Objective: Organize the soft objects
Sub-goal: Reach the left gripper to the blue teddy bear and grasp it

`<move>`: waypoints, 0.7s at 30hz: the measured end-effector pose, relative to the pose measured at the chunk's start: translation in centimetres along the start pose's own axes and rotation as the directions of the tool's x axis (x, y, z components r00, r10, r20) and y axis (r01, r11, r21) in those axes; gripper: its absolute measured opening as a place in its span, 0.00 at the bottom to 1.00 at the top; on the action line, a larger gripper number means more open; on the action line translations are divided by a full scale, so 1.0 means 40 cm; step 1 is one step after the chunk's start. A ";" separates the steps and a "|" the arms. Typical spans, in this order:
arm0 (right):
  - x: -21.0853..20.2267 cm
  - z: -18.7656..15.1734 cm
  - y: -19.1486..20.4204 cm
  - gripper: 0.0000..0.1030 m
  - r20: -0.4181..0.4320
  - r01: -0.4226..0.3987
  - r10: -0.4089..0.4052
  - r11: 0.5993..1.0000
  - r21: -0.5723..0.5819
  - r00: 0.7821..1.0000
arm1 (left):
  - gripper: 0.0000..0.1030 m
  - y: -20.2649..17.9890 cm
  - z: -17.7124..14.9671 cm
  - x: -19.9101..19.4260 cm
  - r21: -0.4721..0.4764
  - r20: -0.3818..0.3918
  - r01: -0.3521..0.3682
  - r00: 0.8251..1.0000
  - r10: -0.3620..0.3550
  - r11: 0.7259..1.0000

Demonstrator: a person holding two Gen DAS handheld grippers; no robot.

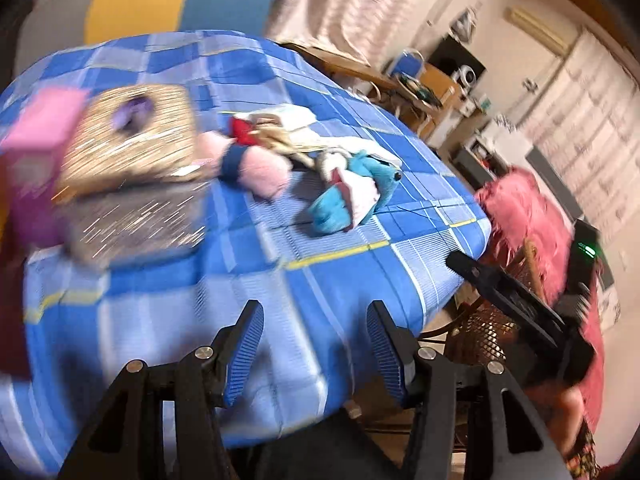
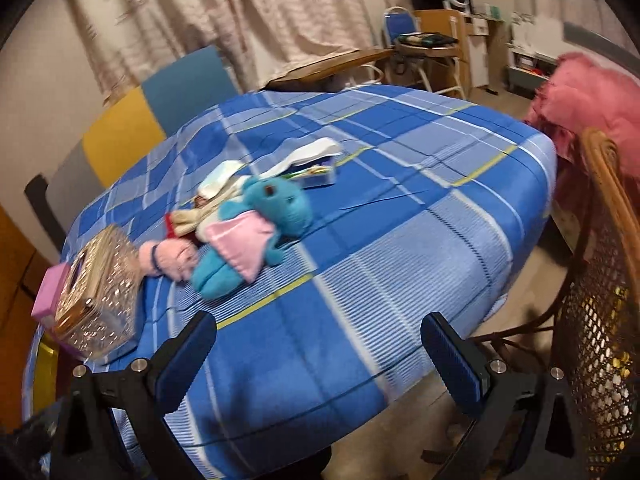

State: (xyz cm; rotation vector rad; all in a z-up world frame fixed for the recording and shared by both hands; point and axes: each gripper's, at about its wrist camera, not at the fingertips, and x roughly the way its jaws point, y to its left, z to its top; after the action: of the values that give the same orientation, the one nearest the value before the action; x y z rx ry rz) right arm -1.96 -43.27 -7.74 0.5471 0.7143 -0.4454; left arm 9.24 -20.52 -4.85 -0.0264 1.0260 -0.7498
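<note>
Blue plush toy (image 2: 256, 232) on checked tablecloth (image 2: 400, 208), perhaps touching pink plush (image 2: 172, 258)

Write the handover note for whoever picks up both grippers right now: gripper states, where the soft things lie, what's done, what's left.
Left gripper: open, empty, over the near edge of the blue checked tablecloth.
Right gripper: open, empty, over the near edge too.
Soft things: blue plush toy with pink cloth, small pink plush with dark band and a cream-and-red cloth doll lie bunched mid-table, beside the glittery gold tissue box. A small white open case sits behind them.
Done: nothing picked up, as far as shows.
Left: pick up and sort each toy.
</note>
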 end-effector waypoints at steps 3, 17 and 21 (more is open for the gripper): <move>-0.002 0.009 -0.015 1.00 0.014 0.014 -0.014 1.000 -0.006 1.000 | 0.53 -0.026 0.072 0.101 0.052 -0.021 -0.016 1.000 0.017 0.999; 0.003 0.019 -0.053 1.00 0.010 0.006 -0.006 1.000 0.018 1.000 | 0.47 -0.117 0.211 0.409 0.278 -0.111 -0.090 0.986 0.125 0.957; 0.016 0.016 -0.068 1.00 -0.005 0.015 -0.015 1.000 0.027 1.000 | 0.19 -0.108 0.191 0.411 0.268 -0.125 -0.059 0.988 0.096 0.961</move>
State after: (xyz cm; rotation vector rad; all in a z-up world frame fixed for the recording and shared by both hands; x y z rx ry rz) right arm -2.72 -45.88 -8.65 0.5689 0.7180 -0.4690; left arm 17.69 -35.65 -11.72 0.2979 1.0433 -0.8199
